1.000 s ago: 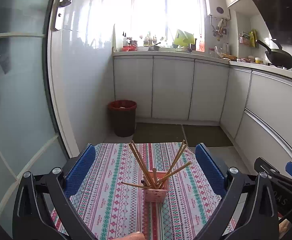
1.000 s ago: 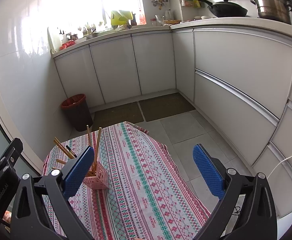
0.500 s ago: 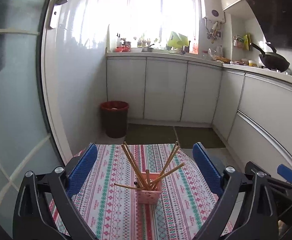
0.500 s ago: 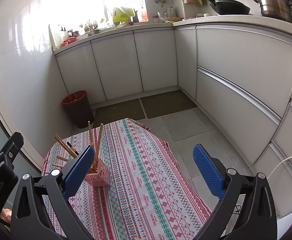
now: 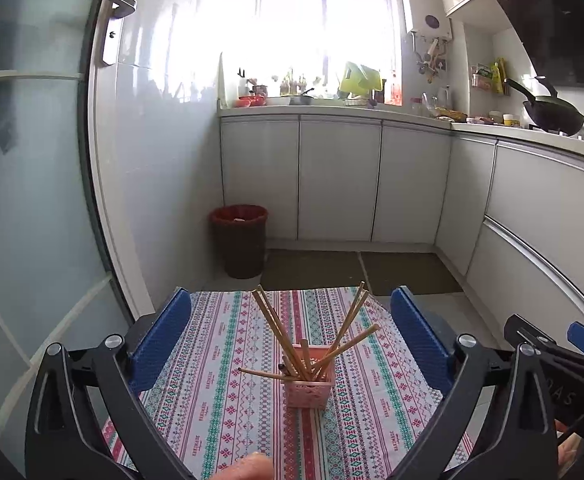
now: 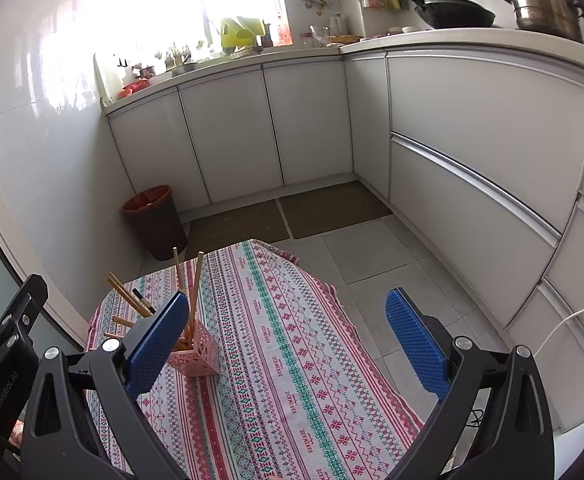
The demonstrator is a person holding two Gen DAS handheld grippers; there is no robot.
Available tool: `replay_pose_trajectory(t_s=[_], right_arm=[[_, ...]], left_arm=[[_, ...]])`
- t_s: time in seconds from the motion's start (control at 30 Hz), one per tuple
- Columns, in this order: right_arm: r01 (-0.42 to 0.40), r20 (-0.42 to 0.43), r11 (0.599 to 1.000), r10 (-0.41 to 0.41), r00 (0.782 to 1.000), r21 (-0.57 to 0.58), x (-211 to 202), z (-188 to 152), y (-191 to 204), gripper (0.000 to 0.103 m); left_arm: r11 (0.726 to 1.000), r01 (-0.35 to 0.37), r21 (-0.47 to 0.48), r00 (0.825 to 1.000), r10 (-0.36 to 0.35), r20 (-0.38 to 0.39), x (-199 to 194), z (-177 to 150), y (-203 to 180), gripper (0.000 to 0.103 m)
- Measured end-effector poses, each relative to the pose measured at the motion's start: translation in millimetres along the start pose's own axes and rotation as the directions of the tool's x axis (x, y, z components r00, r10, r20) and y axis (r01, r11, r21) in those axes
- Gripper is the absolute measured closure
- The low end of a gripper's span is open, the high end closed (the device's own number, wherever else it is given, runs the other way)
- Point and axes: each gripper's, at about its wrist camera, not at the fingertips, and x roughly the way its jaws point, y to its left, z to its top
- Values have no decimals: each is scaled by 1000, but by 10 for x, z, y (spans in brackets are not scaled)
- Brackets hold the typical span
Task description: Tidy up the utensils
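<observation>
Both grippers hover over the tabletop, jaws wide and empty.

The left gripper [image 5: 291, 334] sits with its jaws spread after a small opening twitch, nothing between the blue pads, framing the pink basket [image 5: 309, 390] that stands upright on the patterned tablecloth [image 5: 220, 392]. Wooden chopsticks [image 5: 280, 332] fan out of that basket, one poking sideways. Over on the right gripper [image 6: 288, 336], jaws likewise apart and holding nothing; from here the basket sits at the cloth's left side, partly behind the left pad. A red bin [image 5: 239, 240] stands by the cabinets.
</observation>
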Motion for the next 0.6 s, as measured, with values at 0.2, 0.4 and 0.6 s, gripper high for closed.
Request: replay_pose_trajectory(t_s=[0.2, 0.4, 0.6], right_arm=[[1, 3, 1000, -1, 1000, 4, -2, -19, 3, 7], [2, 1, 1000, -2, 1000, 7, -9, -12, 2, 7], [2, -1, 1000, -2, 1000, 10, 8, -4, -8, 7]], left_arm=[[1000, 2, -2, 1000, -2, -7, 10, 2, 4, 7], [1000, 8, 3, 1000, -8, -16, 22, 13, -1, 7], [1000, 10, 7, 1000, -10, -20, 34, 9, -9, 7]])
